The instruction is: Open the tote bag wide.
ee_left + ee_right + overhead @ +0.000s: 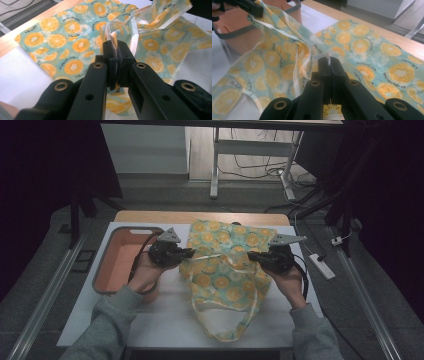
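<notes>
Cloth [225,265] with an orange-slice print lies on the white table [165,315], beside the tub [120,257]. The left gripper [190,253] and right gripper [251,255] each pinch an opposite edge, jaws clamped on the fabric, apparently to lift that layer and stretch it taut between them.

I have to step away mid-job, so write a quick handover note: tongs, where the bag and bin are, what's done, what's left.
Left tongs: shut on the fruit-print bag, pinching its left edge.
Right tongs: shut on the bag's right edge.
Bag: held between both tongs, upper layer lifted, the rest lying on the white table, handle loop toward the person.
Orange bin: left of the bag.
Done: both edges gripped.
Left: probably folding or moving the bag; nothing folded yet.
</notes>
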`<state>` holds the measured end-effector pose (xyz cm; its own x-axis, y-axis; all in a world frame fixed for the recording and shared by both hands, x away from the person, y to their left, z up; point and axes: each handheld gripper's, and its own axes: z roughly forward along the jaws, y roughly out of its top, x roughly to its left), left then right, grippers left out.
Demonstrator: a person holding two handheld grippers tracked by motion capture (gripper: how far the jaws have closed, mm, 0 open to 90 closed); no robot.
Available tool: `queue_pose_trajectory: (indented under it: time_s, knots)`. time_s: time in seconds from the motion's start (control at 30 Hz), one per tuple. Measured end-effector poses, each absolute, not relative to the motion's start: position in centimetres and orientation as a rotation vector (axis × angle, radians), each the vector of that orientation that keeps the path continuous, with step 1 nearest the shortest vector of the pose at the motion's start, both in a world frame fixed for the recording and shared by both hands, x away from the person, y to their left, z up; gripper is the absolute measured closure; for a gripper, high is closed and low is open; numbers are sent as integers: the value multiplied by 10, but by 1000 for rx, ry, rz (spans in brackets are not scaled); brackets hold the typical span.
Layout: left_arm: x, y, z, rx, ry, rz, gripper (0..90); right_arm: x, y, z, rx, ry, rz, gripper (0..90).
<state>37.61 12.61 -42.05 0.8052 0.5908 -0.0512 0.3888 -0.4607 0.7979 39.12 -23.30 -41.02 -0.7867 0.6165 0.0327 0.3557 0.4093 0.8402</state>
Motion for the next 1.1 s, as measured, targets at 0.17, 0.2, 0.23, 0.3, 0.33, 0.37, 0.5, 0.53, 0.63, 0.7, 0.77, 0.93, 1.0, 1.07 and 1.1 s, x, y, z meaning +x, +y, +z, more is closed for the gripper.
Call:
queue_pose_trajectory:
  time_s: [0.17,0.2,0.23,0.3,0.33,0.37,0.5,0.53,0.63,0.7,0.77,0.93,1.0,1.07,1.1]
  knots:
    - [378,118,-430,2144,723,265,865,389,-242,-419,887,2396,1279,891]
    - [378,116,-431,2149,720,256,864,390,-246,-426,906,2413,1237,891]
    - [379,113,-432,2154,720,251,864,390,-246,-426,906,2413,1237,891]
    - [379,108,-436,2170,720,247,863,391,-249,-433,932,2431,1214,891]
    - [379,105,-438,2180,718,243,863,392,-250,-437,944,2443,1201,891]
    - [380,103,-440,2189,718,244,863,393,-251,-441,950,2455,1180,891]
    - [383,95,-448,2223,722,227,862,398,-248,-456,961,2506,1078,891]
    - [384,93,-450,2231,728,223,862,399,-247,-459,966,2517,1060,891]
    - [385,89,-454,2255,731,224,859,403,-243,-470,967,2561,992,886]
    - [385,86,-455,2260,726,218,859,403,-239,-474,945,2607,961,704]
    - [384,85,-455,2263,722,219,859,402,-236,-472,925,2602,955,593]
    - [385,82,-456,2261,724,216,856,393,-212,-448,766,2551,1021,341]
    - [384,81,-456,2265,721,214,856,397,-196,-444,689,2587,1018,284]
    - [384,80,-456,2265,718,215,856,403,-183,-446,654,2632,1005,259]
    - [383,80,-455,2263,717,215,855,412,-170,-454,643,2682,985,247]
